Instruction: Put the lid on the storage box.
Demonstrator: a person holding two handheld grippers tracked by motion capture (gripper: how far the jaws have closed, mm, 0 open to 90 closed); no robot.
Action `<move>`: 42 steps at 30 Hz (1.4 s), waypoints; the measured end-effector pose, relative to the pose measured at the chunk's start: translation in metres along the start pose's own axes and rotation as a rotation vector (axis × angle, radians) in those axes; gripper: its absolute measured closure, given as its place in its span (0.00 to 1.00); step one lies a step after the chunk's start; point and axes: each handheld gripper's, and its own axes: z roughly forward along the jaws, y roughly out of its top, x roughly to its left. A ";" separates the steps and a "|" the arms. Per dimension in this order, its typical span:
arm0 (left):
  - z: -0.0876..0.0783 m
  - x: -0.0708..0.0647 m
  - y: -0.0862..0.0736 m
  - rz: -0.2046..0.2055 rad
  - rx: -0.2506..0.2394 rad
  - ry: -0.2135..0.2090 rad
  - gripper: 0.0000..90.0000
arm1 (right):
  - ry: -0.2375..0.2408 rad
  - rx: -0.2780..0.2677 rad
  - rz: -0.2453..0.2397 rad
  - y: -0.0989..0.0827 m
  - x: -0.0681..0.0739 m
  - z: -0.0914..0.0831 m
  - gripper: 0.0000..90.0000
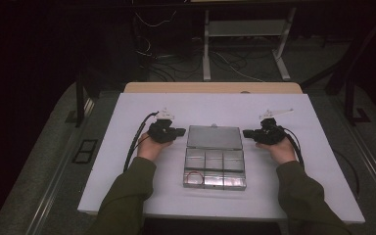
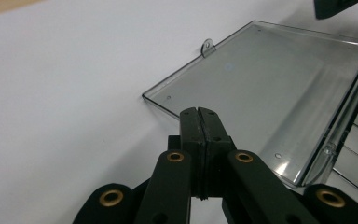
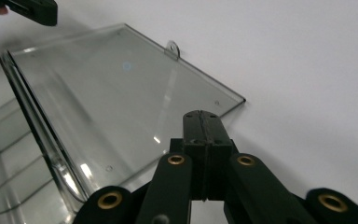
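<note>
High view looks down; tongs views closely share the open lid (image 2: 261, 88).

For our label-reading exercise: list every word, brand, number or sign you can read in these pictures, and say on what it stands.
None: no readable text in any view.
Clear plastic compartment box with its open flat lid: no print; the small pale round spot on the lid carries no legible mark.
White table sheet: blank.
Black left tongs and black right tongs: unmarked.
</note>
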 end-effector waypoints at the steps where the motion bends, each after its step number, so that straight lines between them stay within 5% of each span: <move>1: 0.000 0.000 -0.001 -0.005 0.003 0.003 0.99 | -0.001 0.006 0.003 -0.001 -0.001 0.001 0.99; 23: 0.020 -0.002 -0.010 0.003 0.112 -0.028 0.99 | 0.017 0.105 0.012 -0.014 0.000 0.012 0.99; 42: 0.024 -0.006 -0.008 -0.020 0.084 -0.065 0.99 | 0.031 0.110 -0.009 -0.008 0.008 0.021 0.99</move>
